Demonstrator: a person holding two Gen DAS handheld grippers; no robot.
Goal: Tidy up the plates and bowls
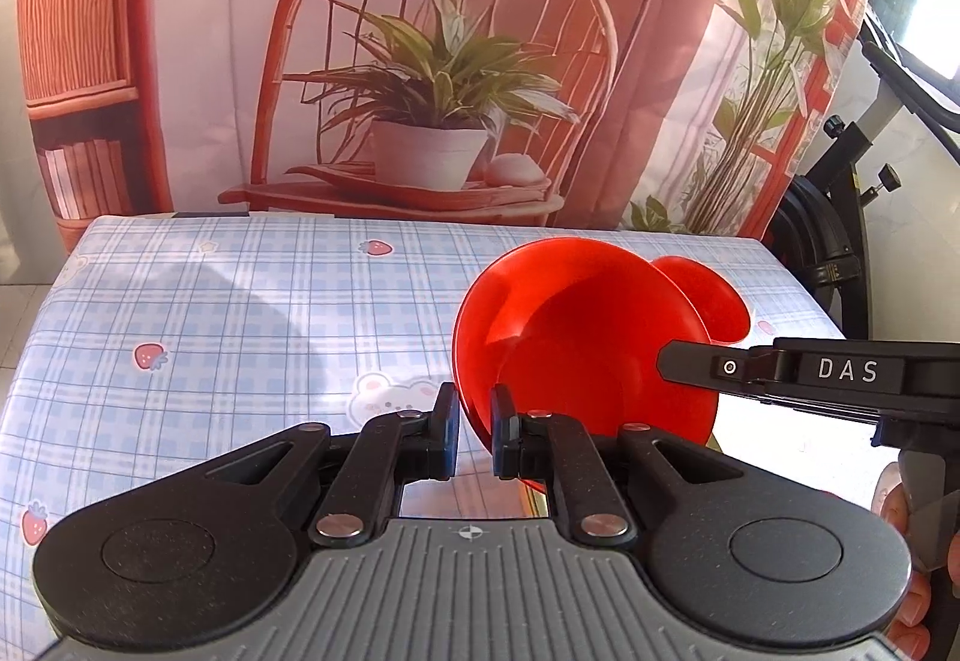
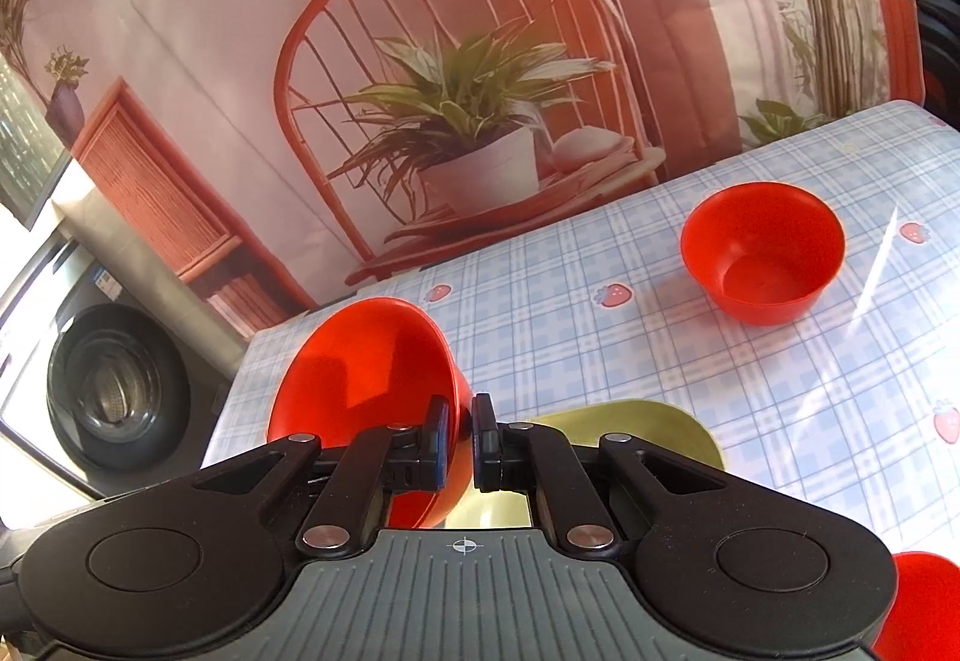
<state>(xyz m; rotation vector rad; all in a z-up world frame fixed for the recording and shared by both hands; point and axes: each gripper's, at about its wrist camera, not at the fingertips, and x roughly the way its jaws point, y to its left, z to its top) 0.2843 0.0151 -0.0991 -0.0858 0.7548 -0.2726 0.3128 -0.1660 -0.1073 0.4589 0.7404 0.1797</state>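
In the left wrist view my left gripper [image 1: 475, 430] is shut on the rim of a red bowl [image 1: 576, 337], held tilted above the table. The right gripper's finger [image 1: 780, 370] reaches in from the right across that bowl. In the right wrist view my right gripper [image 2: 461, 436] is shut on the rim of a tilted red bowl [image 2: 366, 367]. Whether both views show the same bowl I cannot tell. A second red bowl [image 2: 763, 260] stands upright on the table at the far right. A yellow-green plate [image 2: 648, 430] lies under the right gripper.
The table has a blue checked cloth with strawberries [image 1: 240, 325]. A printed backdrop [image 1: 420, 60] hangs behind it. Another red object [image 2: 927, 607] shows at the bottom right. A washing machine [image 2: 114, 391] stands left of the table, an exercise bike [image 1: 840, 193] to the right.
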